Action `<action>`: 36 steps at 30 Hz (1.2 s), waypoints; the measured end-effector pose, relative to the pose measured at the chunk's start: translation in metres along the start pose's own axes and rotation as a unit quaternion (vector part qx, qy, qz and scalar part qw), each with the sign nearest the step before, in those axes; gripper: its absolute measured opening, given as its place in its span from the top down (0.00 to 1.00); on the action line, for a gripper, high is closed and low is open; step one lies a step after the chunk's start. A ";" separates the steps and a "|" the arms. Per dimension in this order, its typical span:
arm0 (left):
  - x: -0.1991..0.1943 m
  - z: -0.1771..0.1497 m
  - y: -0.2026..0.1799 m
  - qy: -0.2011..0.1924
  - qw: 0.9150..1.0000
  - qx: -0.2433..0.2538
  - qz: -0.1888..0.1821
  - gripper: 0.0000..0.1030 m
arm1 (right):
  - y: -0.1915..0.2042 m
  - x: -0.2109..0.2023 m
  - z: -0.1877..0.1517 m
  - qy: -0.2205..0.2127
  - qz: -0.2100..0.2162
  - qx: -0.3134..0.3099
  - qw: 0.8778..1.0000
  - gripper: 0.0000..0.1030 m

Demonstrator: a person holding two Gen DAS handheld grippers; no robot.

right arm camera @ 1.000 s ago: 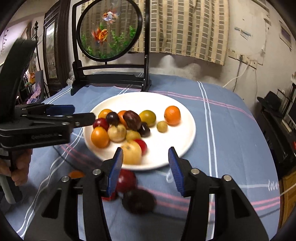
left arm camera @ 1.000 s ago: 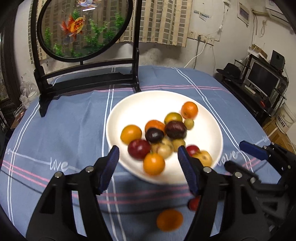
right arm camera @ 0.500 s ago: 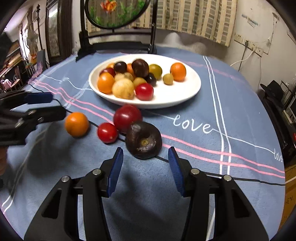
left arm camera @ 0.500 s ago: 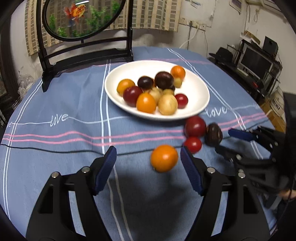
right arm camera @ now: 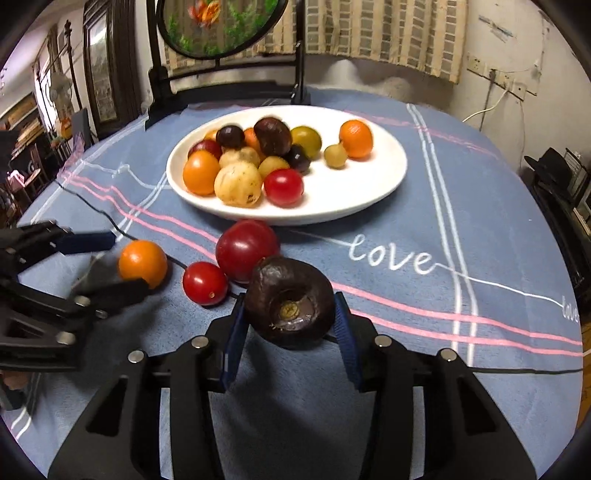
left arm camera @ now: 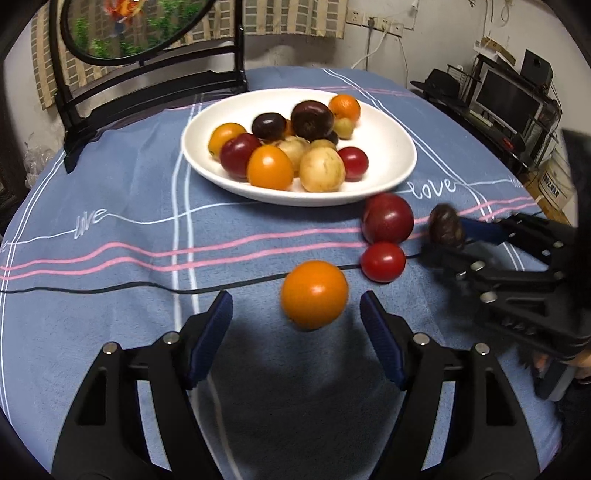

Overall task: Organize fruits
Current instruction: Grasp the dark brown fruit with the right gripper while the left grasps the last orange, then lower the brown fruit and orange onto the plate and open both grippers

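**Blue-padded grippers reach fruit on a tablecloth**

Orange fruit [left arm camera: 314, 293] sits between the left gripper [left arm camera: 295, 332]'s closing, half-spread fingers, untouched. Right gripper [right arm camera: 288, 328] has just closed onto a dark purple fruit [right arm camera: 290, 301]. White plate [right arm camera: 354, 195] of fruit lies at twelve o'clock.

A striped curtain [right arm camera: 376, 33] hangs on the white wall [right arm camera: 517, 48] behind.

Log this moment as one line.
left claw: open, closing around orange fruit | right claw: closing, pads at dark fruit | loose on cloth: two red fruits | plate: rest
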State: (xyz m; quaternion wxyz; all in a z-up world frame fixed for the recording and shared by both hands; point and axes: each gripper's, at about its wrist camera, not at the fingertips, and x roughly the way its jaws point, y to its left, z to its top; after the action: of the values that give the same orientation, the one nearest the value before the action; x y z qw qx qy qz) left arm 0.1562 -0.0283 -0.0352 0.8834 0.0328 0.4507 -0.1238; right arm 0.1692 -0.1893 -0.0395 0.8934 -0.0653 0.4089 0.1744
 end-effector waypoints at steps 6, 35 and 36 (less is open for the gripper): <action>0.017 0.008 -0.005 0.020 1.000 0.002 -0.009 0.62 | -0.010 -0.018 -0.002 -0.021 0.004 0.024 0.999 0.56; -0.003 0.106 0.015 -0.070 0.997 -0.004 0.025 0.62 | 0.010 0.000 0.072 -0.085 -0.030 -0.020 0.996 0.56; 0.002 0.108 0.016 -0.067 0.997 -0.006 0.024 0.62 | 0.009 0.005 0.073 -0.080 -0.032 -0.019 0.996 0.56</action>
State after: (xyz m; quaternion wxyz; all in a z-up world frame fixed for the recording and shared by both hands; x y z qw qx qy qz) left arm 0.2464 -0.0318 0.0260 0.9147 0.0297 0.3902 -0.1013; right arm 0.2202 -0.1604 0.0047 0.9270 -0.0811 0.3300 0.1586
